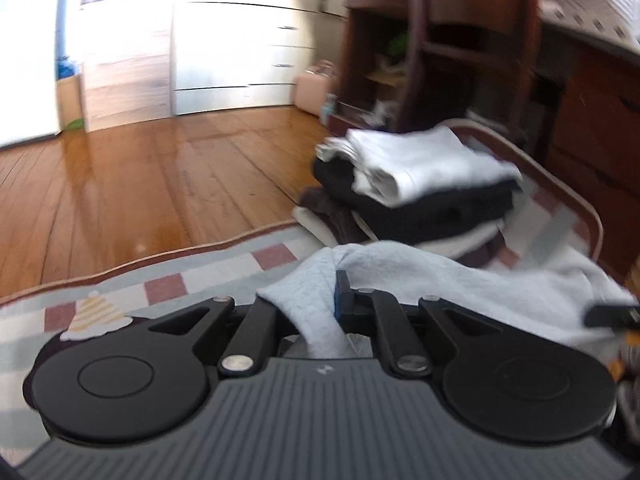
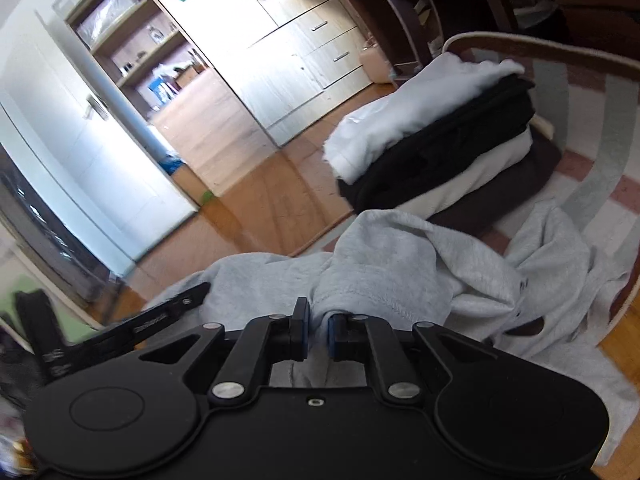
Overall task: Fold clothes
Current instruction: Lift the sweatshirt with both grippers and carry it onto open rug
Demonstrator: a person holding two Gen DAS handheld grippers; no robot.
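Note:
A light grey sweatshirt (image 2: 420, 252) lies rumpled over the checked rug. My right gripper (image 2: 318, 334) is shut on a bunched fold of its hem. In the left wrist view the same grey sweatshirt (image 1: 440, 276) drapes across my left gripper (image 1: 320, 304), which is shut on an edge of the fabric; cloth hides the left finger. The other gripper's black fingertip (image 1: 608, 314) shows at the right edge of that view. Behind the sweatshirt stands a pile of folded clothes (image 1: 416, 184), white on top, then black, cream and brown, also the pile (image 2: 436, 136) in the right wrist view.
The checked rug (image 1: 224, 272) with a brown border ends at a glossy wooden floor (image 1: 140, 176). Dark wooden furniture (image 1: 472, 40) stands behind the pile. White drawers (image 1: 236, 52) and a white door (image 2: 80, 152) lie beyond the floor.

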